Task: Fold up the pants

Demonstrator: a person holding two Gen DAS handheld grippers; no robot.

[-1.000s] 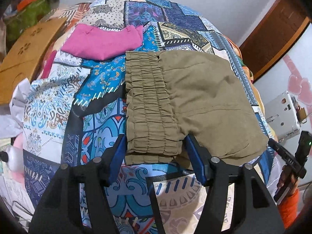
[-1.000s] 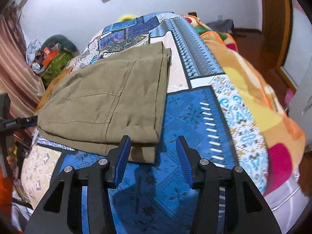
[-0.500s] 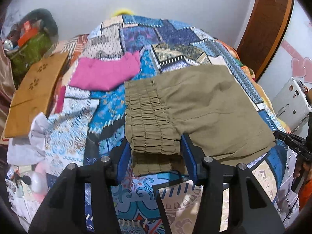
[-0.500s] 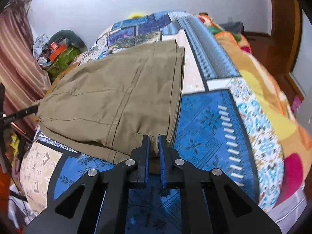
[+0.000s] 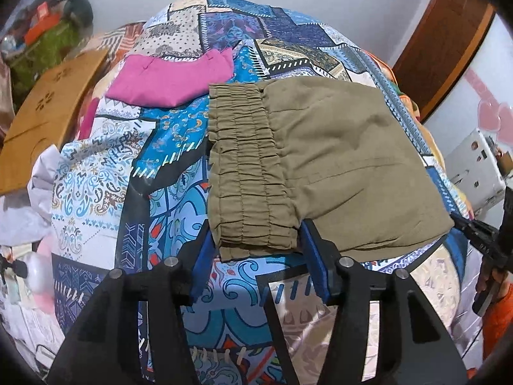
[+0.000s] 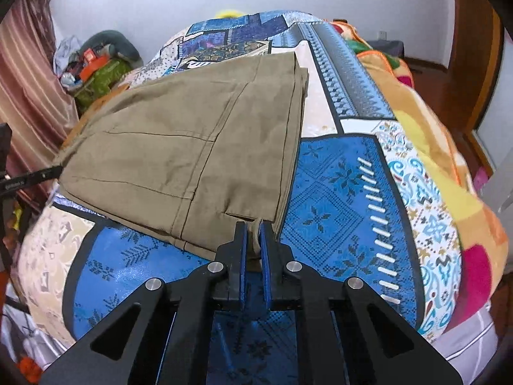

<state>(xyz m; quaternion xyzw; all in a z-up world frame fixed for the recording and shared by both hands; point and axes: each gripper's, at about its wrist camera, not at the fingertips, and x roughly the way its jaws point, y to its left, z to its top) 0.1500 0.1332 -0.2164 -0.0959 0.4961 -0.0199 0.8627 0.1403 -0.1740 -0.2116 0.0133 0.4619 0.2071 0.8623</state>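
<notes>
Pinching pants (image 6: 179, 147) hem, right gripper (image 6: 252, 235) angled down (left gripper (image 5: 256, 250) open, straddling waistband)

Left wrist view: mounted behind the left gripper (image 5: 256, 250), looking forward and steeply down along its two fingers; close over the near edge of the bed (image 5: 96, 173), at the gathered waistband end of the olive pants (image 5: 336, 160); far wall and a pink garment (image 5: 170, 80) beyond, wooden board (image 5: 48, 109) at left, brown door (image 5: 442, 38) at right. Right wrist view: mounted behind the right gripper (image 6: 253, 234), likewise tilted down, close at the pants' (image 6: 179, 147) opposite near corner; curtain (image 6: 29, 89) at left, orange blanket (image 6: 433, 134) at right. Shared between both: the same pants, patchwork bedcover, far white wall; each view catching the other tool at its outer edge.
</notes>
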